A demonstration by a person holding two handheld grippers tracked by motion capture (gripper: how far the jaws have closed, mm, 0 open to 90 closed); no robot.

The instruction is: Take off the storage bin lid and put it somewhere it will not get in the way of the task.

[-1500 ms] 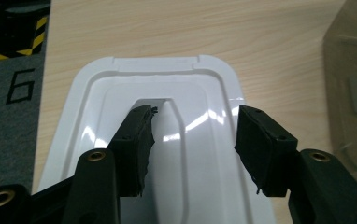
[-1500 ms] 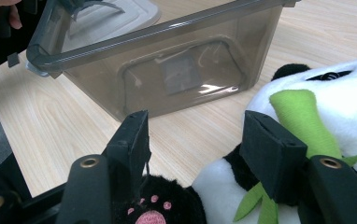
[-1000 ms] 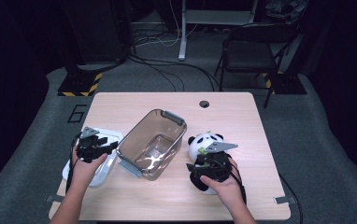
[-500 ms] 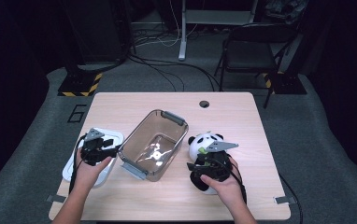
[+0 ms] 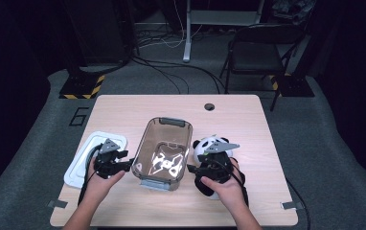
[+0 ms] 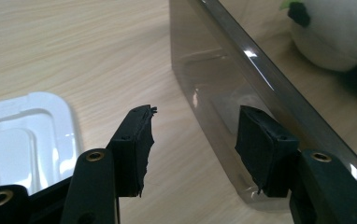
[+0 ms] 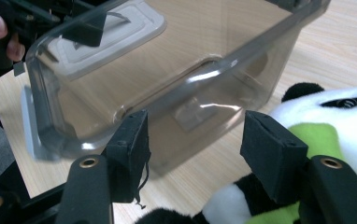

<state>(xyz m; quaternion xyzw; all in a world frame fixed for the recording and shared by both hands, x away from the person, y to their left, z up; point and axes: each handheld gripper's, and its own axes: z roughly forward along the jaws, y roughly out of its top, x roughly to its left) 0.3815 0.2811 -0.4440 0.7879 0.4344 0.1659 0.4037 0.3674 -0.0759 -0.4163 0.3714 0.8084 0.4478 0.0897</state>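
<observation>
A clear plastic bin (image 5: 164,153) with grey end handles stands mid-table, nothing inside it. My left gripper (image 5: 127,164) is open at the bin's left wall; in the left gripper view its gripper (image 6: 195,135) has the right pad (image 6: 260,149) against the outside of the bin (image 6: 223,79), with bare table between the jaws. My right gripper (image 5: 191,168) is open at the bin's right wall, resting over a panda plush (image 5: 210,146). In the right gripper view that gripper (image 7: 197,135) faces the bin (image 7: 167,79), with the plush (image 7: 335,121) beneath its right jaw.
A white lid (image 5: 87,155) lies flat left of the bin, near the table's left edge. The table (image 5: 123,115) has a cable hole (image 5: 209,106) at the back. A folding chair (image 5: 260,52) and floor cables lie beyond the table.
My left hand has slid right, off the white lid and up to the bin's left wall. The right hand, the bin and the plush have stayed put.
</observation>
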